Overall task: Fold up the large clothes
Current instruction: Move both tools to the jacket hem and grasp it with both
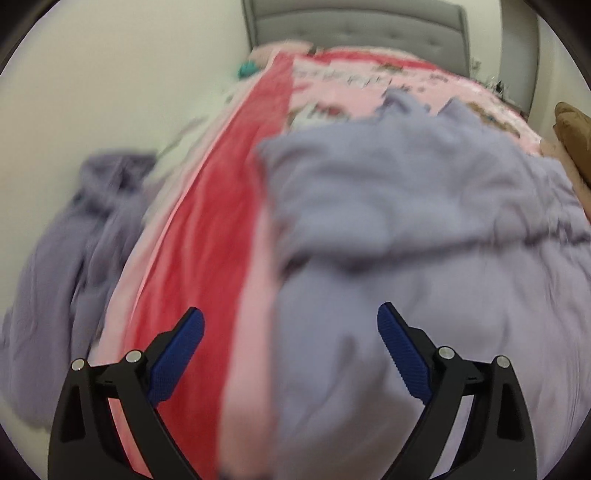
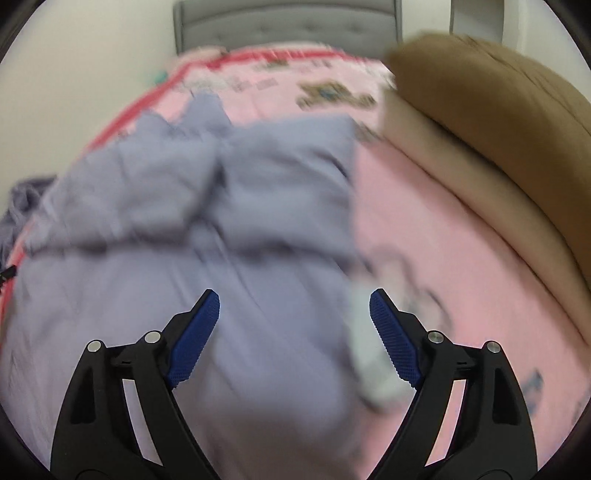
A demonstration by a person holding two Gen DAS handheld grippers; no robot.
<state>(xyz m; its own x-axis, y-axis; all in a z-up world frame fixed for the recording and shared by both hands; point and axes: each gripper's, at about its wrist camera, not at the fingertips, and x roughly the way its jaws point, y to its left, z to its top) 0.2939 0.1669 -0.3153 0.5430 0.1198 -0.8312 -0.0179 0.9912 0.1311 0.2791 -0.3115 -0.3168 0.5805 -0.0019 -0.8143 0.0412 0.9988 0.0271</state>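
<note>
**Soft lavender garment, both tools empty**

Pink bedding (image 2: 424, 229) with a red stripe covered the bed below a grey headboard (image 1: 354, 26). Across it lay the lavender garment (image 1: 406, 206) — thin, limp, light, likely to slump unless taken by a hem or corner. The left gripper (image 1: 290, 332) and right gripper (image 2: 294, 314) hovered over it, jaws spread wide, holding nothing. Printed writing on the bedding was too blurred to read.
</note>
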